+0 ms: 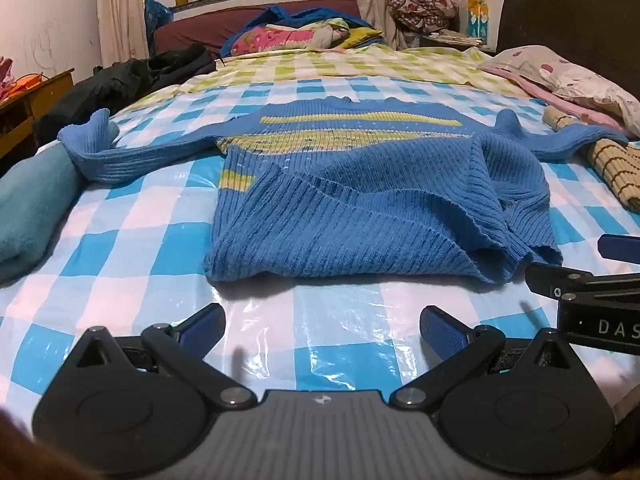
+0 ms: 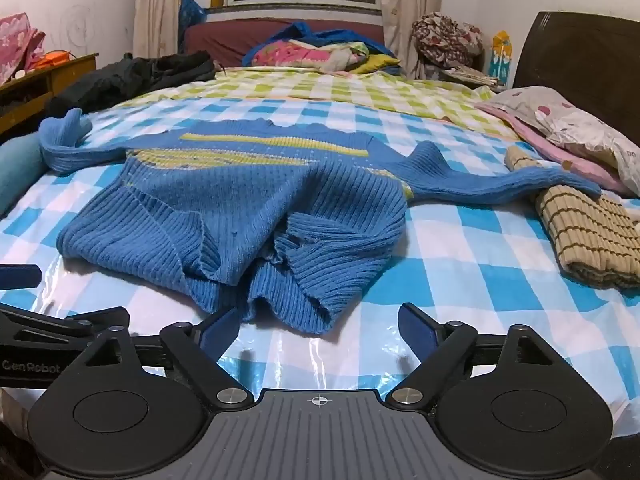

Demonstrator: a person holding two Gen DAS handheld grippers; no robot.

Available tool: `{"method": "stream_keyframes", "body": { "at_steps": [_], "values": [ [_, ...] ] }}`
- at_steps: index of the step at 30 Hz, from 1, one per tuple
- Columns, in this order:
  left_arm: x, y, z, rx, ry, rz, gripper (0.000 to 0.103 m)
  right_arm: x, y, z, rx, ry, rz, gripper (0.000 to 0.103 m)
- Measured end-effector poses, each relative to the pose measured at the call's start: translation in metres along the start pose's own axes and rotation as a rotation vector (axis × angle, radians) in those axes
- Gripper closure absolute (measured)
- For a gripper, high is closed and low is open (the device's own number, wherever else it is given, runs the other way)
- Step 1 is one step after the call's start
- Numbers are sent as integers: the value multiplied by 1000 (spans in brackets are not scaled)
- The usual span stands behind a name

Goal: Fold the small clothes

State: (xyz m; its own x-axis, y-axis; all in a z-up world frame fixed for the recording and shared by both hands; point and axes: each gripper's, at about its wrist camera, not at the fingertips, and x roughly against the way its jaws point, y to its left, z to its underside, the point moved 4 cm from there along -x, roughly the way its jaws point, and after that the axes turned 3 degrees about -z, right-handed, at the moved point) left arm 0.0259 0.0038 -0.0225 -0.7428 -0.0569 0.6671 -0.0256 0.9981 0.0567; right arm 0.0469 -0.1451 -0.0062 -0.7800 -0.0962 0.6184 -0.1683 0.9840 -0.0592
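Checked bedsheet (image 1: 120, 248) lies nearest, under the left gripper (image 1: 322, 330) and the right gripper (image 2: 318, 330), marked "GenRobot" and "DAS", both spread wide, holding nothing. Beyond, the blue sweater (image 1: 360, 208) lies half-folded, sleeves outstretched.

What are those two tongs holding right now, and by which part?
Nothing. The left tongs and right tongs both stand open over the checked sheet, just short of the blue sweater.
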Motion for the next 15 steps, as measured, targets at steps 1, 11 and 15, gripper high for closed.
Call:
{"method": "stream_keyframes", "body": {
  "at_steps": [1, 11, 15],
  "values": [
    [0, 0, 0, 0, -2, 0, 0, 0, 0, 0, 0, 2, 0, 18],
    [-1, 4, 0, 12, -12, 7, 0, -4, 2, 0, 15, 15, 2, 29],
    [0, 5, 1, 13, -20, 9, 0, -5, 3, -1, 30, 24, 10, 33]
  ]
}}
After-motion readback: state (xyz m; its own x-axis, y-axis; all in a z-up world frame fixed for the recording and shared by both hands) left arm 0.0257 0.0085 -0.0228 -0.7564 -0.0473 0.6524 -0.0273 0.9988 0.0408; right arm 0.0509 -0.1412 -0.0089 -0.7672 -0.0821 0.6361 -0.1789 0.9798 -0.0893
